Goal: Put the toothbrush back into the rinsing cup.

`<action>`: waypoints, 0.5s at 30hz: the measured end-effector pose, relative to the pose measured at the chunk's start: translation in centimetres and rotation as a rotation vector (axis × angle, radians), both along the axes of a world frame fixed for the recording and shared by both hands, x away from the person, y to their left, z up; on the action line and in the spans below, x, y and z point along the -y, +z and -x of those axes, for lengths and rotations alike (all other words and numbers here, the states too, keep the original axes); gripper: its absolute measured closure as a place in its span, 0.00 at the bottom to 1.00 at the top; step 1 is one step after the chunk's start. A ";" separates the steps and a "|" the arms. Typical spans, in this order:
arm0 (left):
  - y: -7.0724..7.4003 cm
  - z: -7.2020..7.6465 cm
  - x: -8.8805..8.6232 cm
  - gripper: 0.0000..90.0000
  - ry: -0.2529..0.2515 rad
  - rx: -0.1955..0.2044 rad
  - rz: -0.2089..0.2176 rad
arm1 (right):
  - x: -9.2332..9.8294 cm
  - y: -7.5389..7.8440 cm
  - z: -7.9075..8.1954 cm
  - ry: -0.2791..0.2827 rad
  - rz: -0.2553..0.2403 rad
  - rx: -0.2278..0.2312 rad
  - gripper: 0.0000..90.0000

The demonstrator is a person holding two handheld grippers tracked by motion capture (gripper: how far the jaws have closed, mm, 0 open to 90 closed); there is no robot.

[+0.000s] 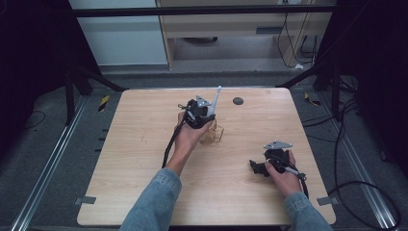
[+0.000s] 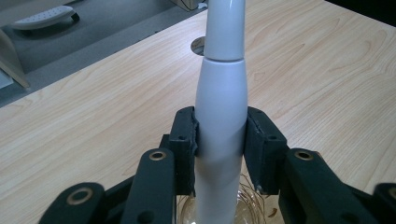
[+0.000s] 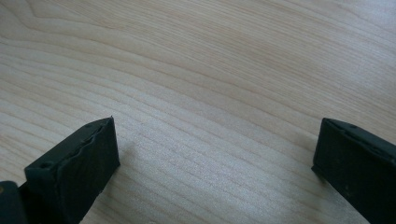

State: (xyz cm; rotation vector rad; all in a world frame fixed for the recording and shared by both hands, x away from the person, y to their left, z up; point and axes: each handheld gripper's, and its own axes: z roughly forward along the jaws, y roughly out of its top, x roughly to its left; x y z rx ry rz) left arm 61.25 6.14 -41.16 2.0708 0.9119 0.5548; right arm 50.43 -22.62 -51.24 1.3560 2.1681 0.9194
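Left gripper (image 2: pixel 219 140) clamped on white electric toothbrush (image 2: pixel 221 112), pads pressed against both sides of handle. Toothbrush stood near upright, head tilted away, over gold wire holder (image 1: pixel 213 132) at table centre; clear glass base with wire visible below jaws. Right gripper (image 1: pixel 262 166) rested on wooden table (image 1: pixel 144 168) near right front, jaws spread wide, nothing between them. Dark round disc (image 1: pixel 237 100) near far edge.

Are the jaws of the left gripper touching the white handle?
Touching. In the left gripper view, both black pads of the left gripper press against the white handle, with no gap on either side.
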 end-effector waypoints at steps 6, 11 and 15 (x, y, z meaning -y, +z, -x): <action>-0.1 0.0 0.0 0.73 -0.005 -0.009 -0.005 | 0.0 0.0 0.0 0.000 0.000 0.000 0.00; -0.1 0.0 0.1 0.73 -0.007 -0.018 -0.007 | 0.0 0.0 0.0 0.000 0.000 0.000 0.00; -0.1 0.0 0.0 0.73 -0.006 -0.029 0.003 | 0.0 0.0 0.0 0.000 0.000 0.000 0.00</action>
